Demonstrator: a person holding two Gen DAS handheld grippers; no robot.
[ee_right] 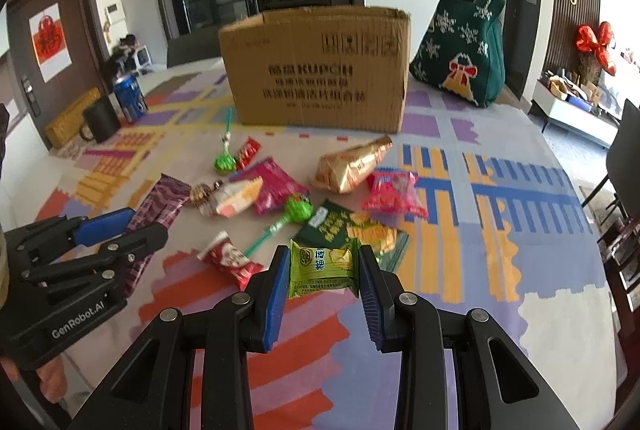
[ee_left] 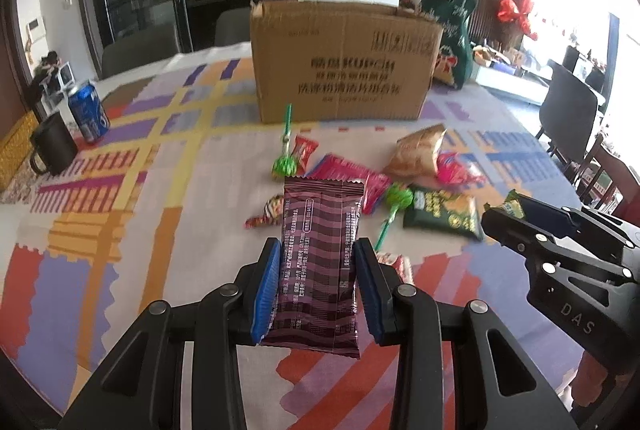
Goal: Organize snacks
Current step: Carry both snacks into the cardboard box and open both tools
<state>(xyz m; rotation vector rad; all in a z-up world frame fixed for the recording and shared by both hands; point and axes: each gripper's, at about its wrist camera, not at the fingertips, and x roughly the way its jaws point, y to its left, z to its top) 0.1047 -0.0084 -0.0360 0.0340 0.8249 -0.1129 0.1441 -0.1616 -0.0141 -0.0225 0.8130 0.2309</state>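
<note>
Cardboard box (ee_right: 318,70) behind scattered snacks (ee_right: 276,190) (mug (ee_right: 100,118) aside).

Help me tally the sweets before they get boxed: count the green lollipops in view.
2. One green lollipop lies near the cardboard box, beside a small red packet. The other lollipop lies mid-pile, next to the dark green packet. Others could be hidden under packets.

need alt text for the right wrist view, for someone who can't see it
The right gripper holds a small light-green snack packet above a colourful tablecloth strewn with wrapped snacks and two green lollipops. Behind them stands an open cardboard box with a green knitted bag to its right. At left, the left gripper holds a long purple wrapper.
</note>
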